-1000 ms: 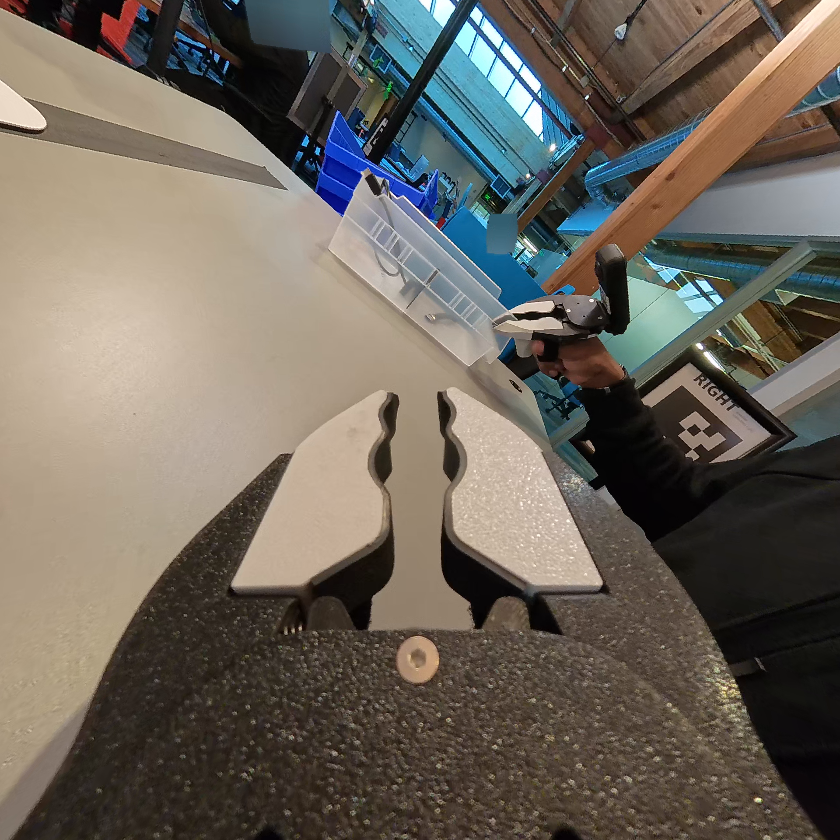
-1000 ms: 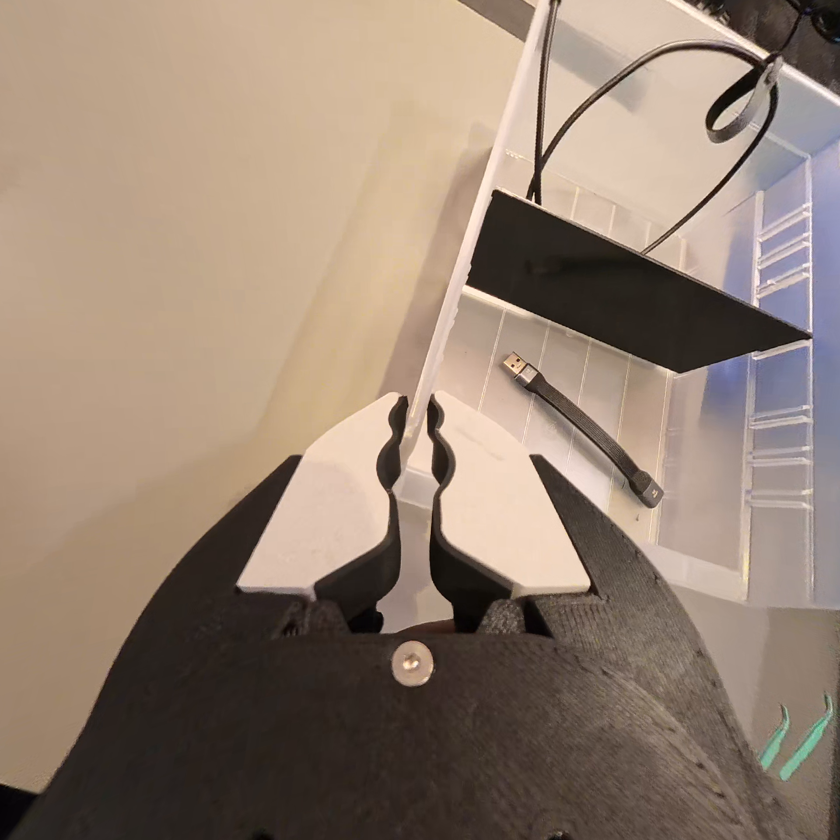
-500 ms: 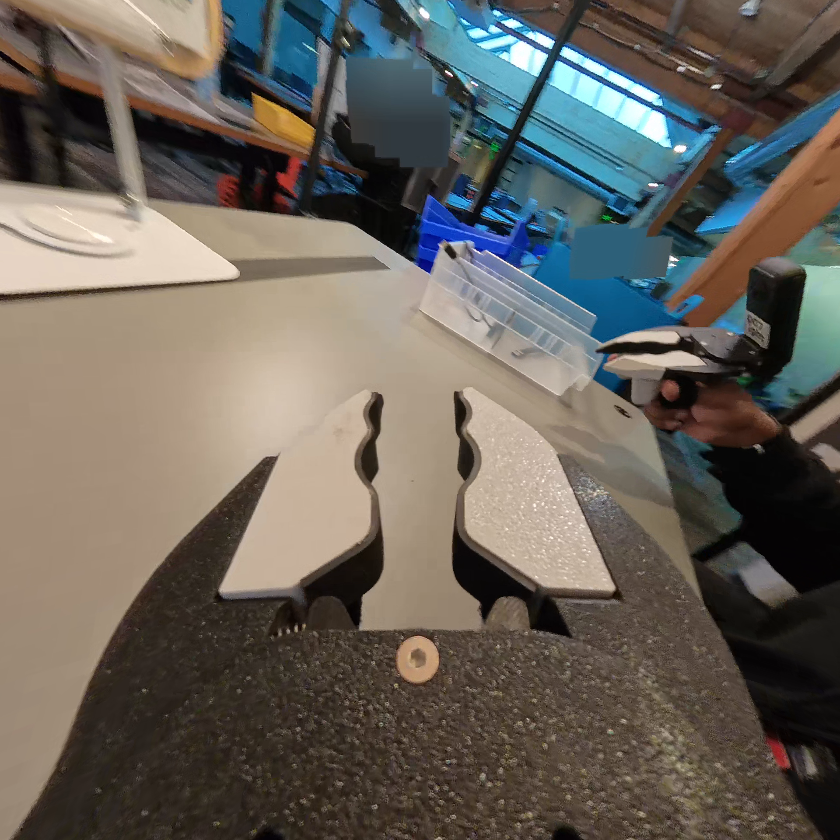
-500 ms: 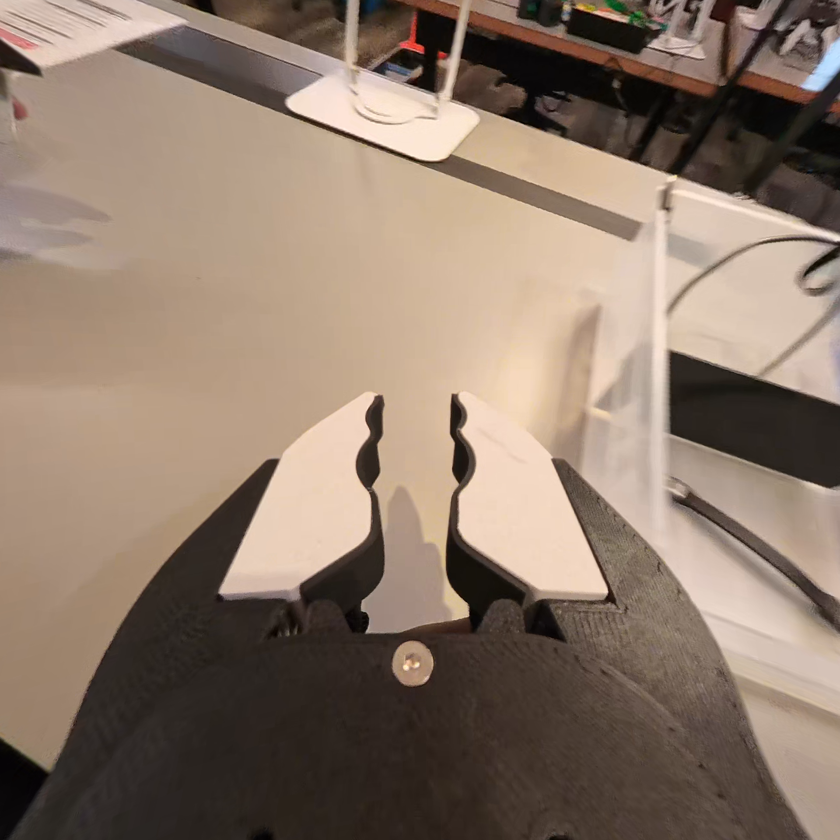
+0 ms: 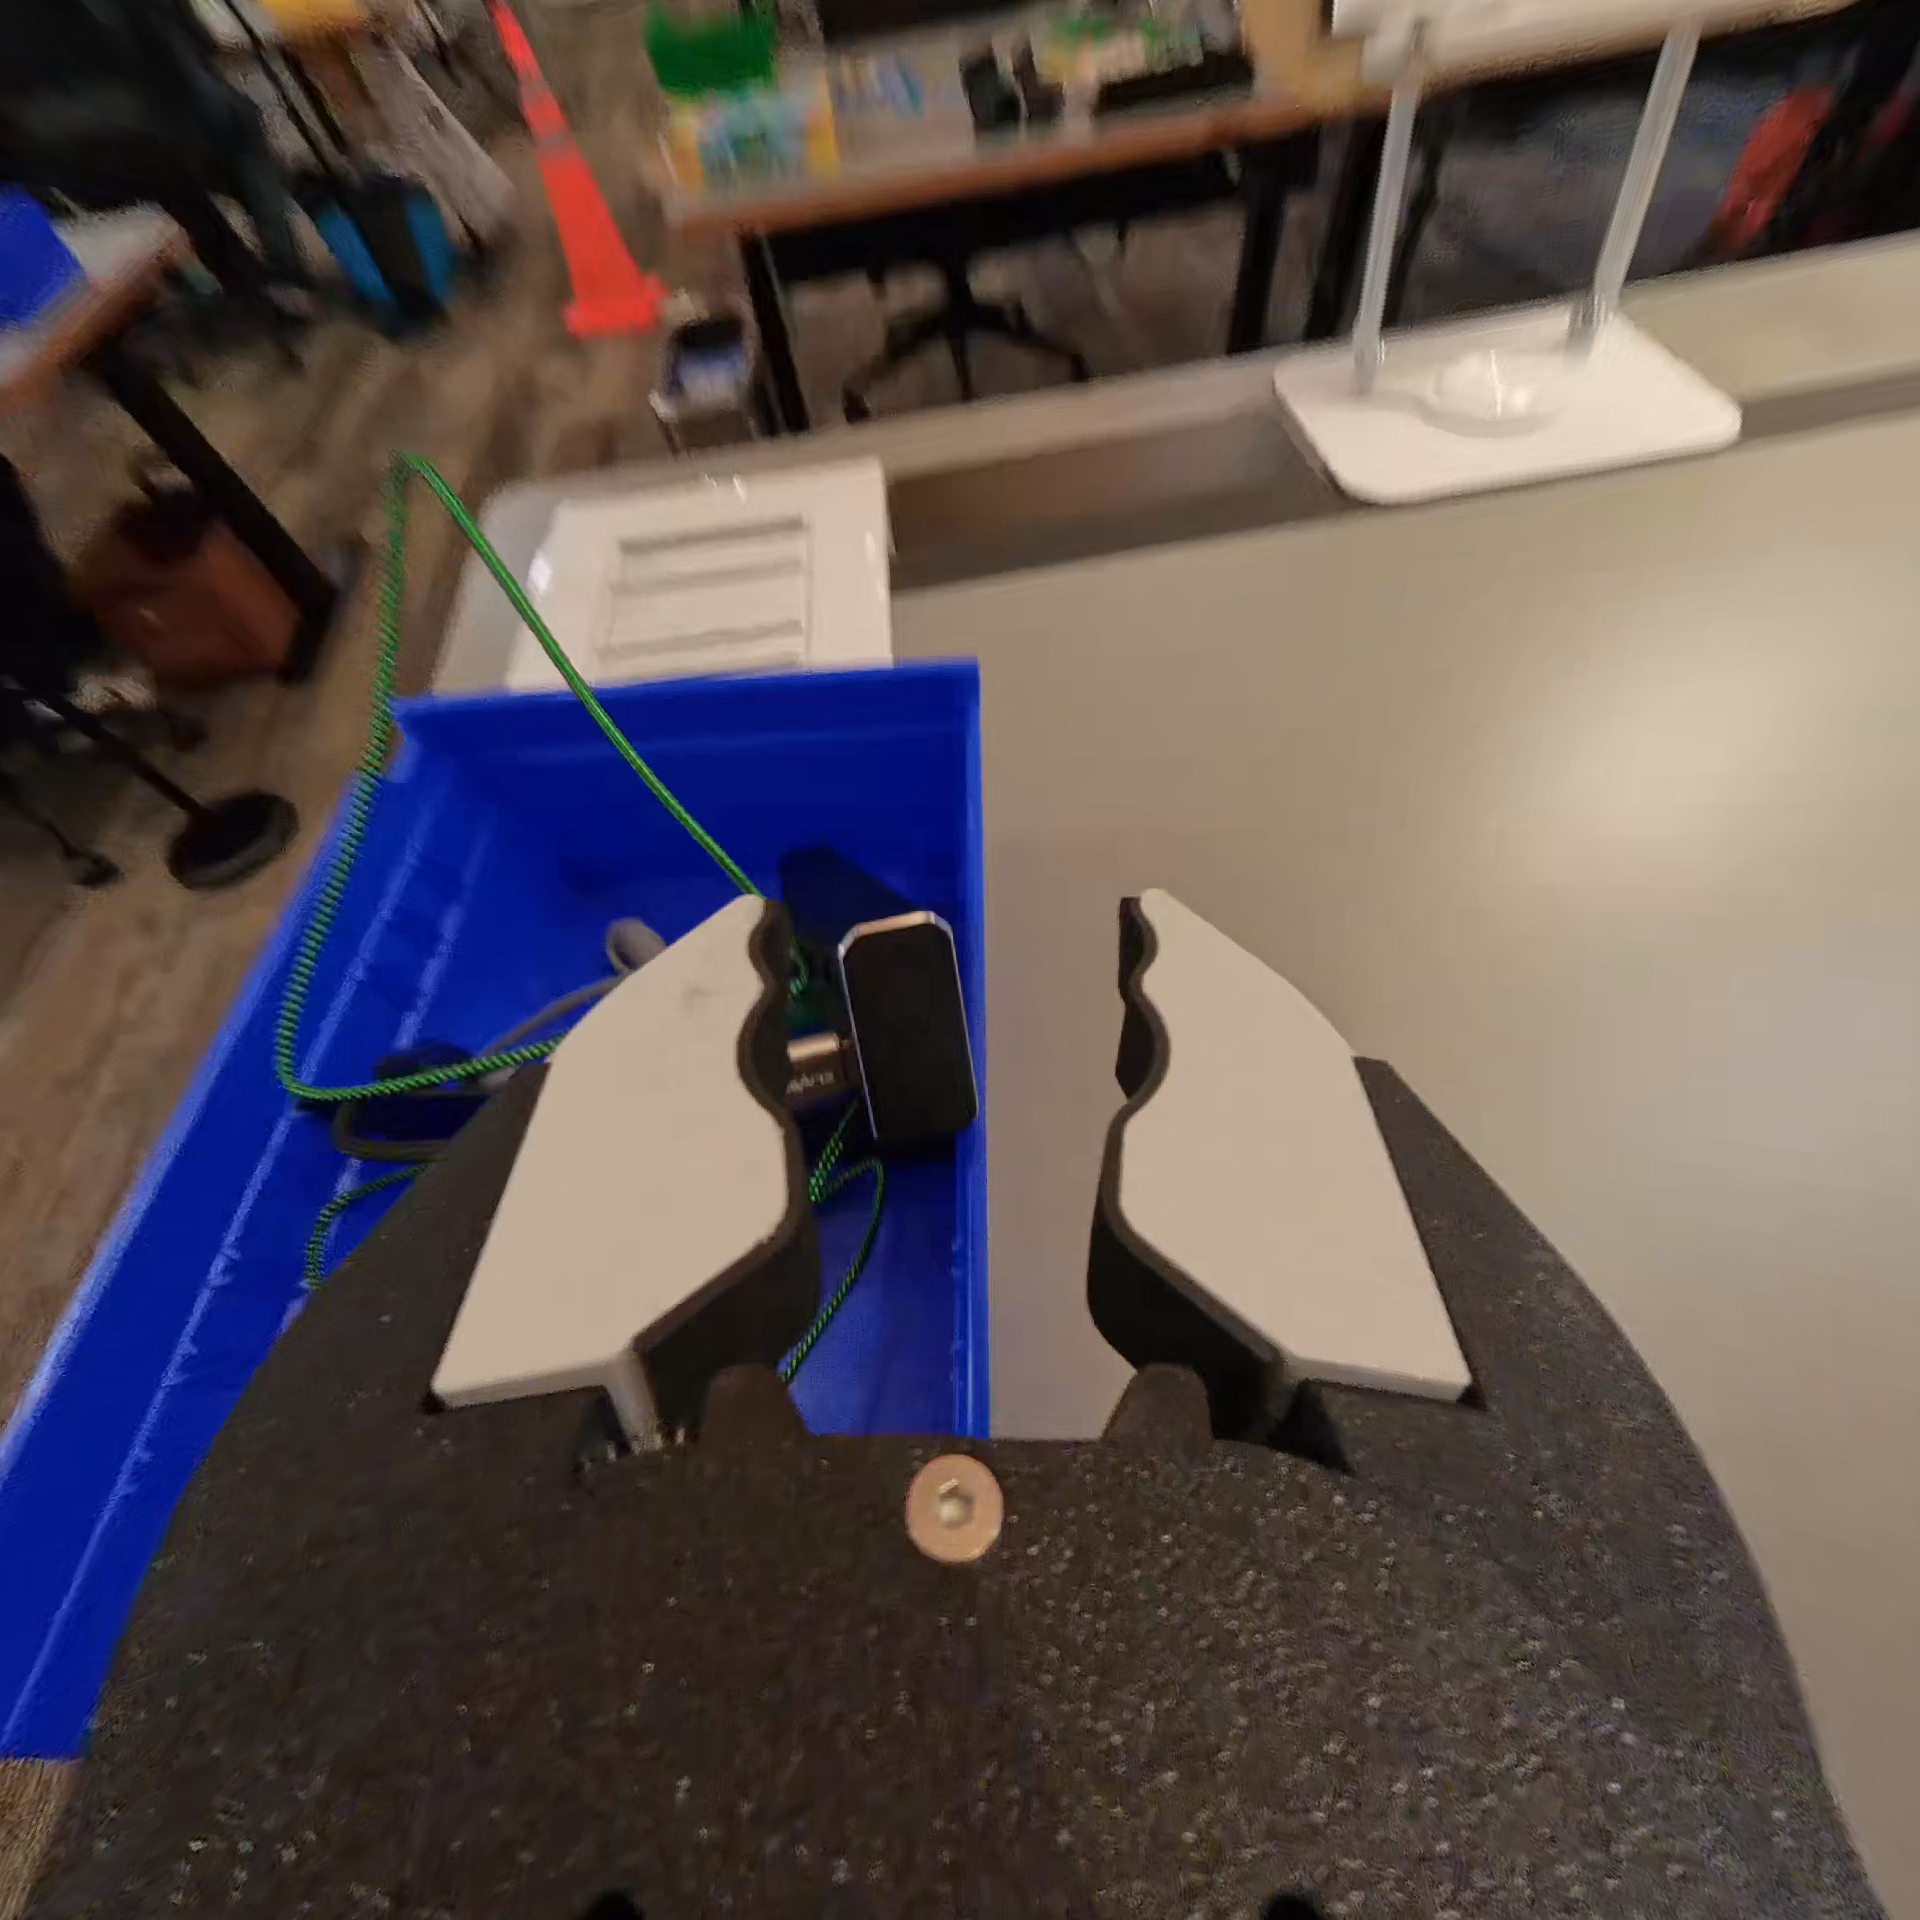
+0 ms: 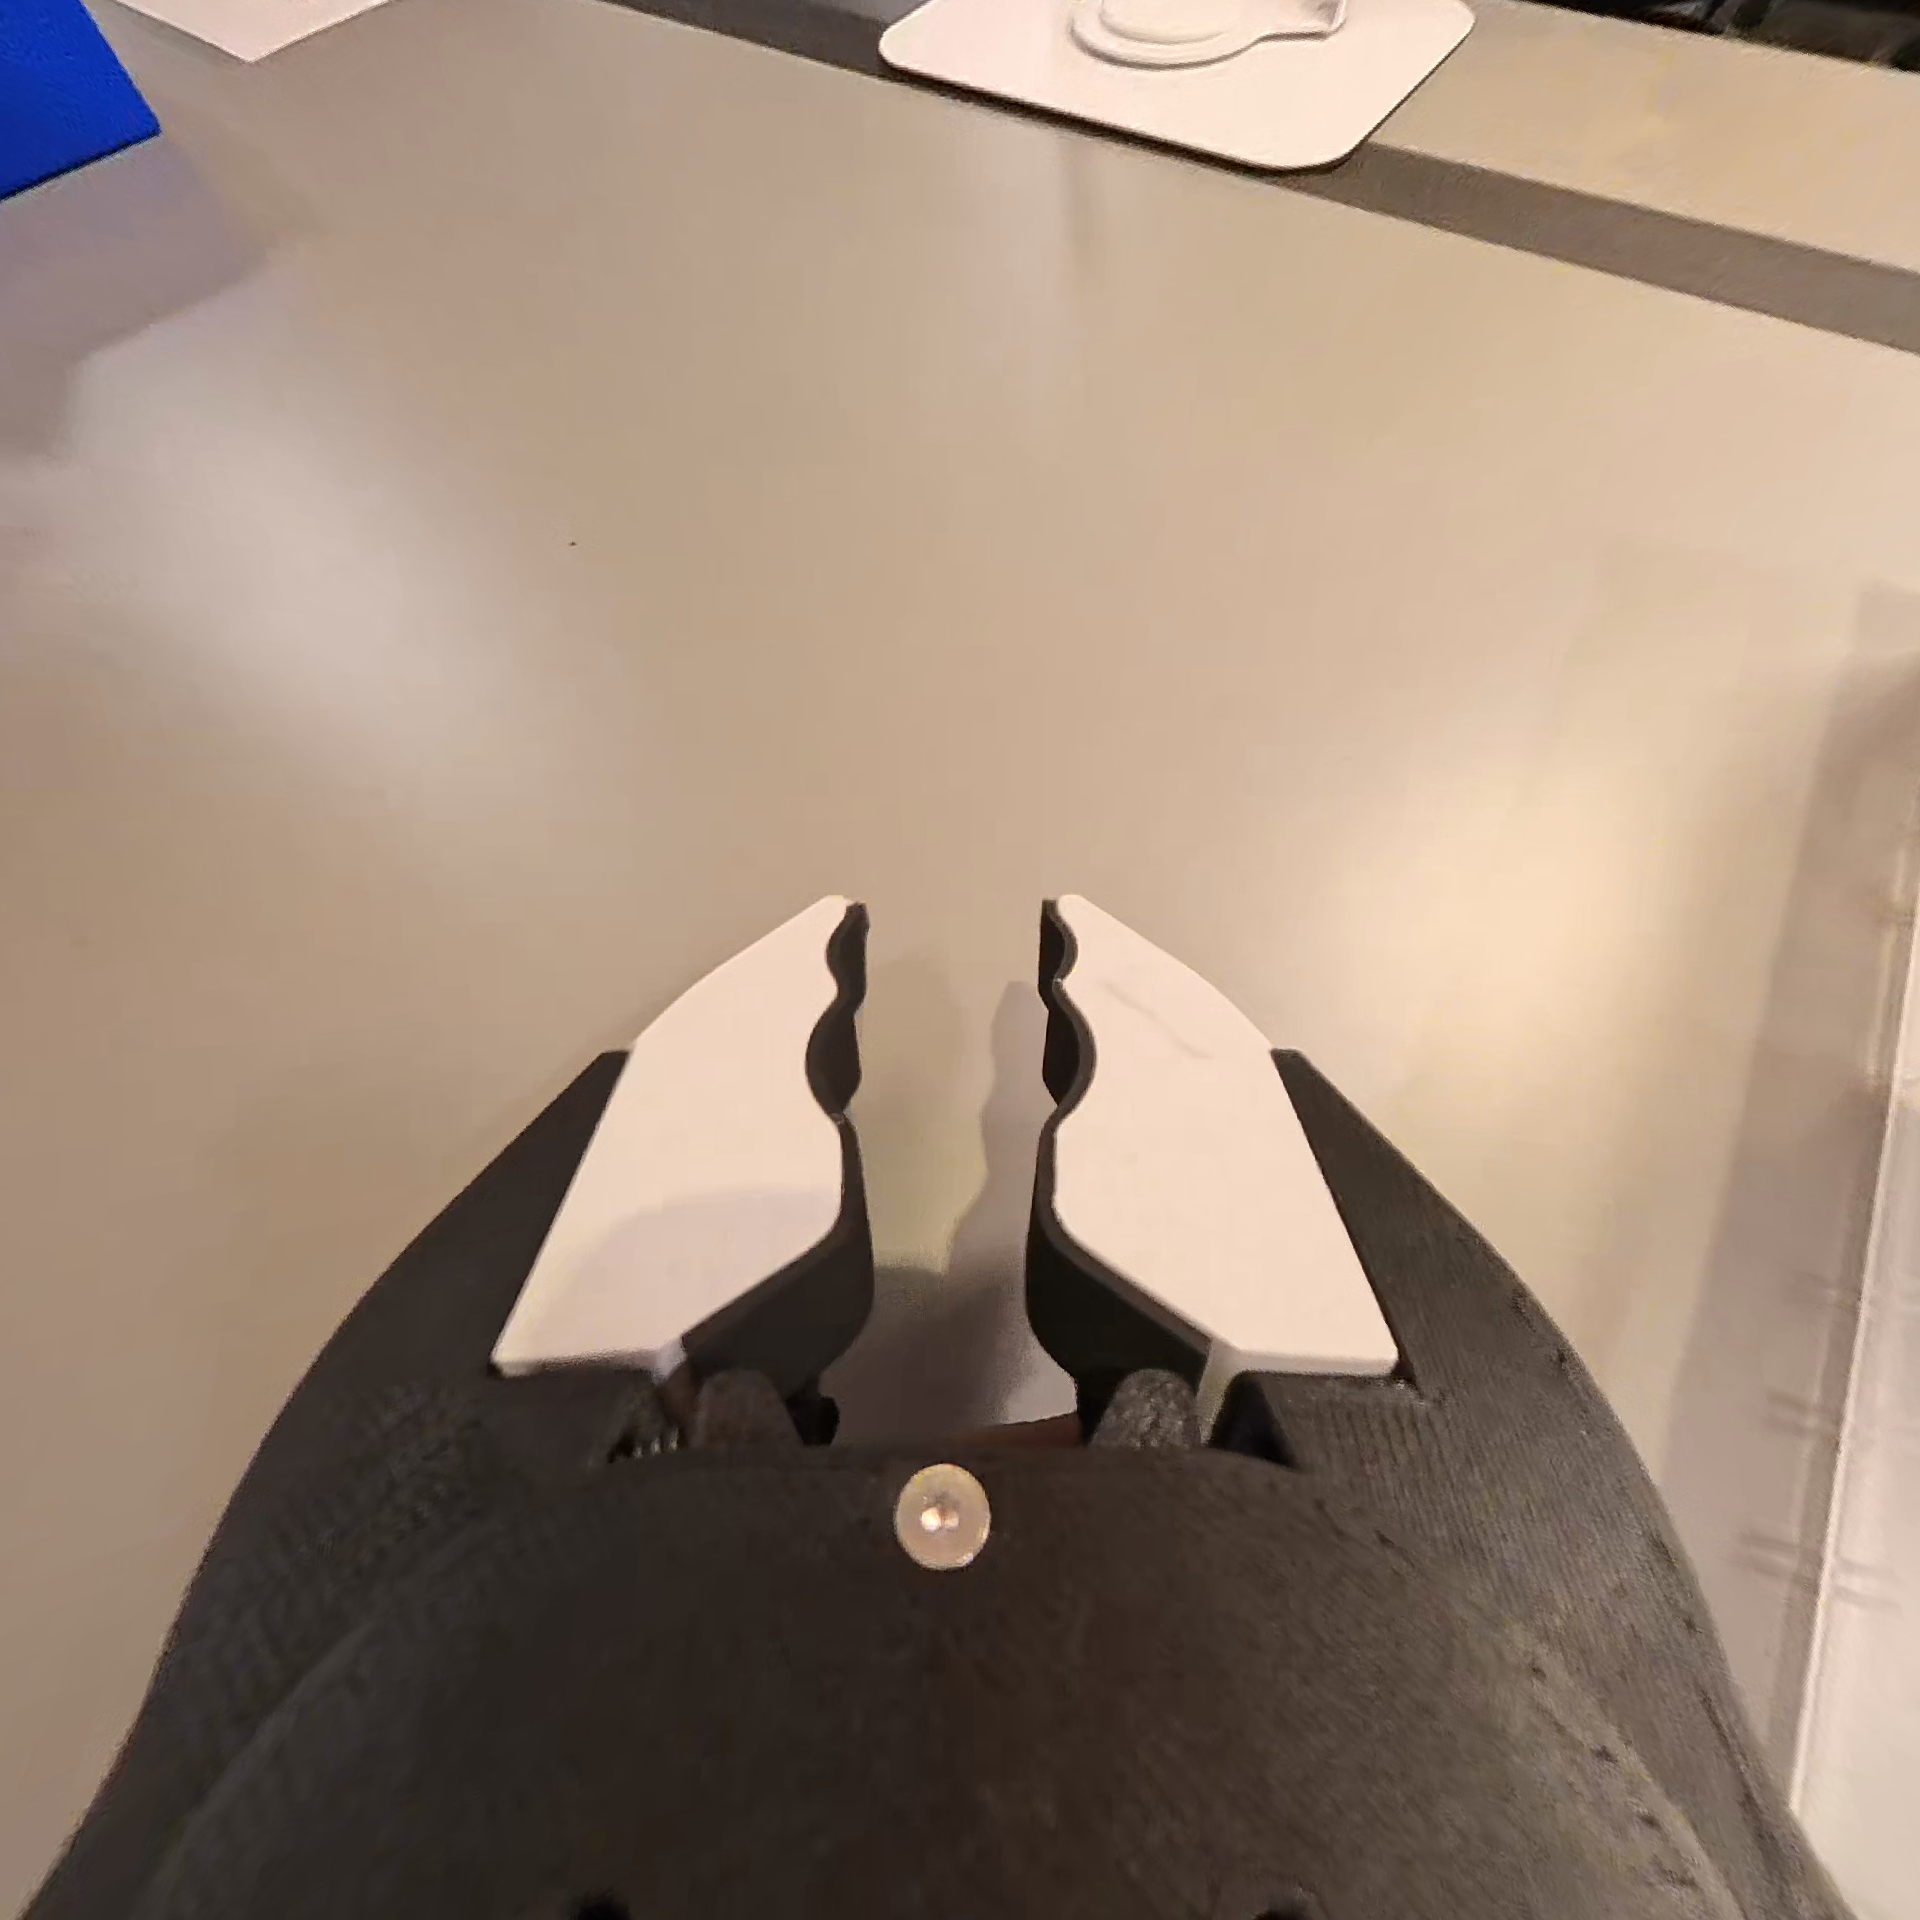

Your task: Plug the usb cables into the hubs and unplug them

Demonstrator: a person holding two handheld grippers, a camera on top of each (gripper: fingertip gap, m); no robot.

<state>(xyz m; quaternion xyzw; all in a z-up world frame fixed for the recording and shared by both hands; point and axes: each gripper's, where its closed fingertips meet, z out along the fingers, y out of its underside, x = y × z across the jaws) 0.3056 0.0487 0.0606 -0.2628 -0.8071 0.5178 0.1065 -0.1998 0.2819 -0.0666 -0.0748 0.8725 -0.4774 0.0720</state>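
Left tongs (image 5: 940, 914): spread wide, empty, above my blue bin (image 5: 665, 727).
Right tongs (image 6: 951, 920): parted, empty, over table (image 6: 935, 520).
Hub (image 5: 909, 1023): possibly cabled already.
Progress: nothing grasped yet.

Site: workshop/lab | upper frame: cluttered workbenches (image 5: 997, 156), orange traffic cone (image 5: 582, 197) | left: blue parts bin (image 5: 966, 831)

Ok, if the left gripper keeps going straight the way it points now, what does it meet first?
Probably the right wall of the blue bin, which runs up between the open fingers of the left gripper. The dark hub lies just inside that wall, left of the line. Depth is unclear, so it may reach bare table instead.
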